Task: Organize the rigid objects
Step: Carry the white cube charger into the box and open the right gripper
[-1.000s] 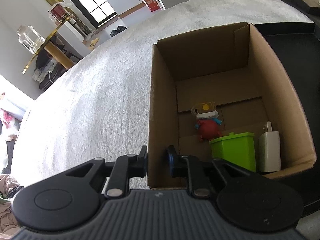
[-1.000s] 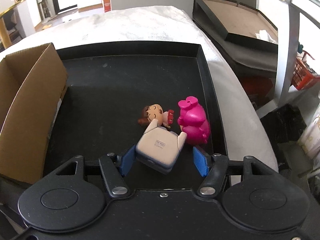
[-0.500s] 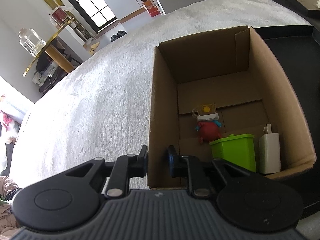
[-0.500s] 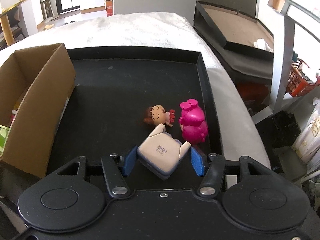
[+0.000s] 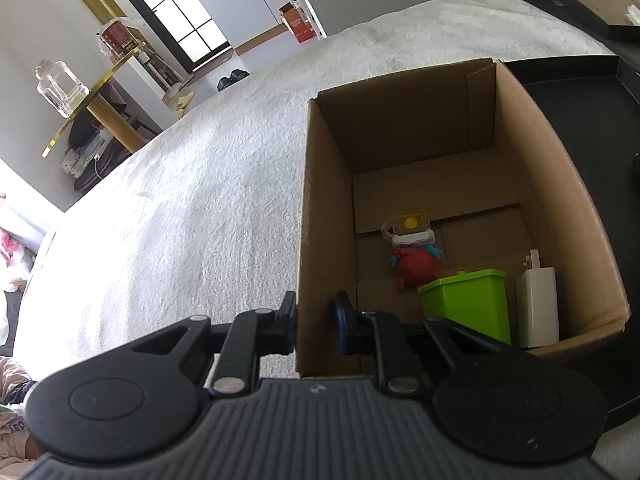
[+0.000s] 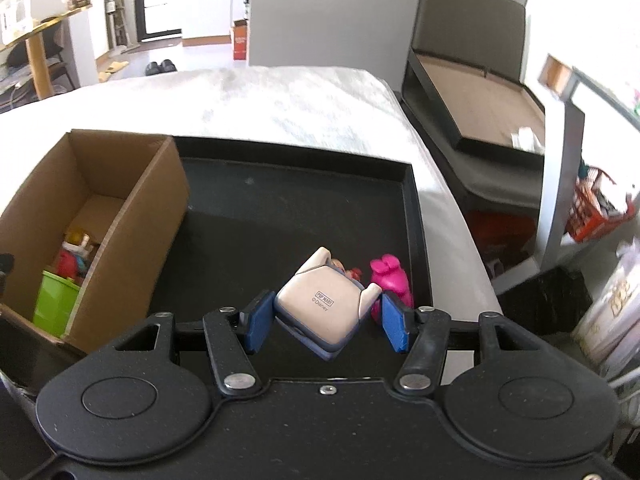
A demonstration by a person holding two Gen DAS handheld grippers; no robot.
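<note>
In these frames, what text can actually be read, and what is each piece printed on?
"POP MART": boxed label on the cream underside of the doll figure held in the right hand-held gripper.
"©Disney": printed just below it on the same base.
Pale fabric at the left wrist view's lower left edge: letters cut off, unreadable.
Red canister on the far shelf: label too small.

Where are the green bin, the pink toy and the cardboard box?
green bin (image 5: 468, 304): left wrist view, front face.
pink toy (image 6: 394, 282): right wrist view, upper body.
cardboard box (image 6: 132, 240): right wrist view, outer side wall.
</note>
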